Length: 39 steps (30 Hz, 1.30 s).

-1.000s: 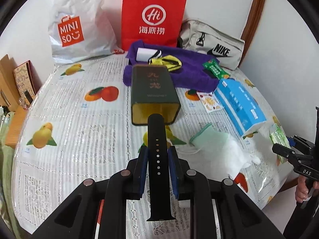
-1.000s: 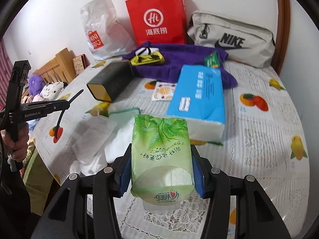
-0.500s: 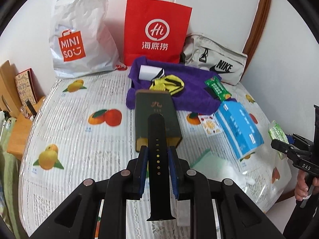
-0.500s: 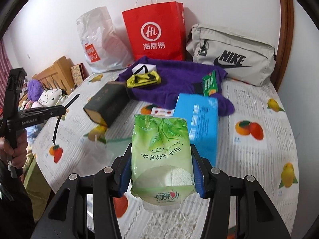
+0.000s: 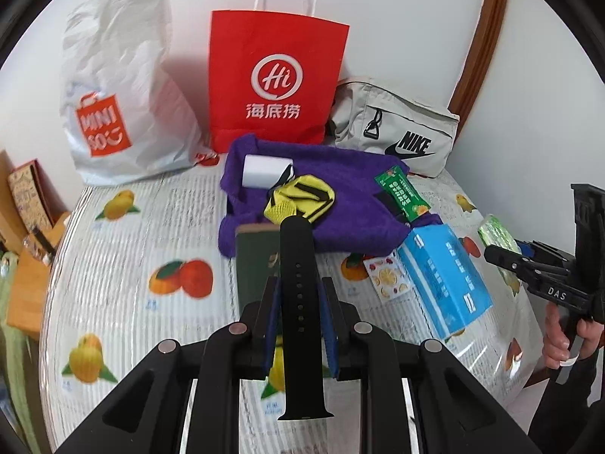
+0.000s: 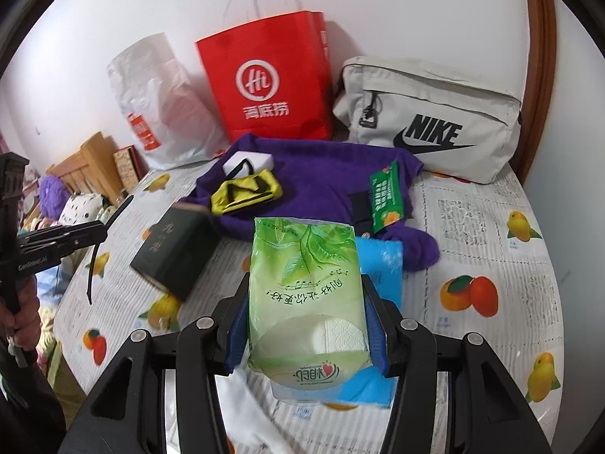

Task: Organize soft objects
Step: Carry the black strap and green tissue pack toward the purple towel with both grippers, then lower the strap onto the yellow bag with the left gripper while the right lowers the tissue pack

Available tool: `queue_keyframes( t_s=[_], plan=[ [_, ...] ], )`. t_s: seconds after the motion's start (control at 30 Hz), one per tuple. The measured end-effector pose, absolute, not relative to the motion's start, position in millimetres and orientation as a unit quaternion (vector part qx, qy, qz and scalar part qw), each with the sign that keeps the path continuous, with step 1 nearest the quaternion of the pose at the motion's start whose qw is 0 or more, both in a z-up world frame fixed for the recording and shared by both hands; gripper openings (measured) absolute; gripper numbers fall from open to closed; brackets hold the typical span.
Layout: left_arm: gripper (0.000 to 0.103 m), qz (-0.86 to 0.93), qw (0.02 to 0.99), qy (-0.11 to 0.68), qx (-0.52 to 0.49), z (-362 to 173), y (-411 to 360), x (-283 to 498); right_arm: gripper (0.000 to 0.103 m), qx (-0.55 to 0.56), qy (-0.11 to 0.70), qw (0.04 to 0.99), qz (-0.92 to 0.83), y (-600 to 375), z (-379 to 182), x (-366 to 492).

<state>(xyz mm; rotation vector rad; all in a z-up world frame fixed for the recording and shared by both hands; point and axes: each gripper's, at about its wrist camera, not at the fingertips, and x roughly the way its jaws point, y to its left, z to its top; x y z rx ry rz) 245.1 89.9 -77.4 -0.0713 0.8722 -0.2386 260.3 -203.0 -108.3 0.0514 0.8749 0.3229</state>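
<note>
My left gripper (image 5: 300, 295) is shut on a black watch strap (image 5: 300, 291) and holds it above the table, over a dark green box (image 5: 257, 265). My right gripper (image 6: 304, 302) is shut on a green tissue pack (image 6: 306, 287), held above a blue tissue box (image 6: 382, 257). A purple towel (image 5: 340, 204) lies at the back with a yellow-black pouch (image 5: 302, 196), a white box (image 5: 264, 170) and a green sachet (image 5: 402, 193) on it. The right gripper also shows in the left wrist view (image 5: 503, 253), the left gripper in the right wrist view (image 6: 102, 234).
A red paper bag (image 5: 278, 83), a white Miniso bag (image 5: 124, 90) and a grey Nike bag (image 5: 397, 132) stand along the back wall. The fruit-print tablecloth (image 5: 132, 265) covers the table. A wooden bed frame (image 6: 87, 174) is to the left.
Both grippers have risen and moved forward toward the purple towel, each with its object in it. The white-green cloth on the table has dropped out of the left view.
</note>
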Motion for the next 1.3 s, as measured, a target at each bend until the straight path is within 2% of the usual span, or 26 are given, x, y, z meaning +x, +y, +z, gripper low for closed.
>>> queue_keyframes(
  t_s=[0.73,1.3],
  plan=[
    [0.02,-0.14,0.897,0.417,-0.043,-69.7,81.2,354.2,0.051,0.014,0.414,0.899,0.144,-196.7,-108.4,378.0],
    [0.02,-0.194,0.867,0.456,-0.049,-106.1,41.2,442.4,0.052,0.008,0.476,0.869,0.135,-190.9,-159.6,448.1]
  ],
)
